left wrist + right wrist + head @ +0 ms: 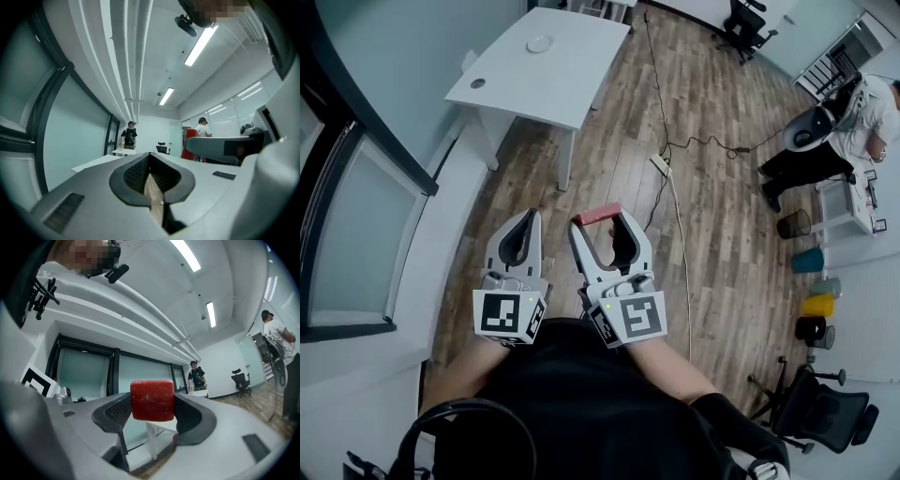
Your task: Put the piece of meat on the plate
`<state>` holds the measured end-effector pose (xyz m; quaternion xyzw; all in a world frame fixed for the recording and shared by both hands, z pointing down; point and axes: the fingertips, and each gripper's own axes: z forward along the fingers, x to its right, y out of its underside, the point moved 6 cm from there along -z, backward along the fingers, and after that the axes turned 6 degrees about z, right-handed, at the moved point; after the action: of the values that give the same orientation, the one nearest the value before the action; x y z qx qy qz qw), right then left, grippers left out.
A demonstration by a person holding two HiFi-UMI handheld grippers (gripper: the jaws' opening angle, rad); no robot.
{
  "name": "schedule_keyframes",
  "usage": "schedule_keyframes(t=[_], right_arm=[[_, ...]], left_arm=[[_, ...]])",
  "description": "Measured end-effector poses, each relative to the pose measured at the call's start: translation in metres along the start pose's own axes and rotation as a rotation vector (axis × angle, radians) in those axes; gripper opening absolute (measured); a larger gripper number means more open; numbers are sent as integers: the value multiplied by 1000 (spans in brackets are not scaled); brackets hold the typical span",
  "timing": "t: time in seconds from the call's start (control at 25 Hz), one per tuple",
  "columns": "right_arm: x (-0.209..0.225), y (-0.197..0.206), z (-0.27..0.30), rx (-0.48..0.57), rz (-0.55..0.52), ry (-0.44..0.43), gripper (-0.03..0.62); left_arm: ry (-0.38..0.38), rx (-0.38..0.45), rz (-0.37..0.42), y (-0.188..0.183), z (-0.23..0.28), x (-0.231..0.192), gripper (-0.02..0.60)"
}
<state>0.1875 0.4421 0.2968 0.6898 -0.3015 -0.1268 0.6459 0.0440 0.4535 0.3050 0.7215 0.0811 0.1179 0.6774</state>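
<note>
Nearest in the head view is the wearer's black top (581, 403), and just past it two hand-held grippers point level across the wooden floor (712, 216). The left hand-held gripper (528, 217) is clenched on nothing. The right hand-held gripper (600, 225) grasps the one piece of meat (596, 214), a red block sitting crosswise at its tips. Well apart from both, one white bench (567, 89) carries the single plate (540, 43) and one small dark round thing (478, 83). A second person (848, 127) stands far off to the right. The left gripper view shows that gripper's two pads drawn together with nothing between them. The right gripper view shows the meat pinched by its two opposite flat sides, with its squarish end face towards the camera and its top above the jaws. It keeps its corners under the pads, so it is probably light and fairly firm, perhaps a little rubbery. The present hold on the flat sides looks sound. The meat has yet to reach the plate.
</note>
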Motion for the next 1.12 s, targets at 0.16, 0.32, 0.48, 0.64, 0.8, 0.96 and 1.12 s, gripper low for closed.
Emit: schedule_keyframes(t=[0.16,0.32,0.48,0.64,0.8,0.96,1.12], right_arm=[[-15,3,10,-14,-1,15,282],[-33,13,20,-20,-25,24,282],[-50,17,22,-17,-30,45,282],[-68,25,26,-21,-31,49,282],[-73,29,30,-51,-36,52,282],[-68,31,38,-59,-43,49,282],[-54,42,58,-75,-22,48,282]], left_arm=[[8,6,-6,-1,-6,-16,3],[18,14,-8,1,-14,-36,2],[31,15,-16,2,-26,-51,3],[56,18,-31,6,-36,-66,3],[54,3,-47,11,-36,-71,3],[51,-2,-67,16,-28,-75,3],[44,-25,-58,26,-10,-83,3]])
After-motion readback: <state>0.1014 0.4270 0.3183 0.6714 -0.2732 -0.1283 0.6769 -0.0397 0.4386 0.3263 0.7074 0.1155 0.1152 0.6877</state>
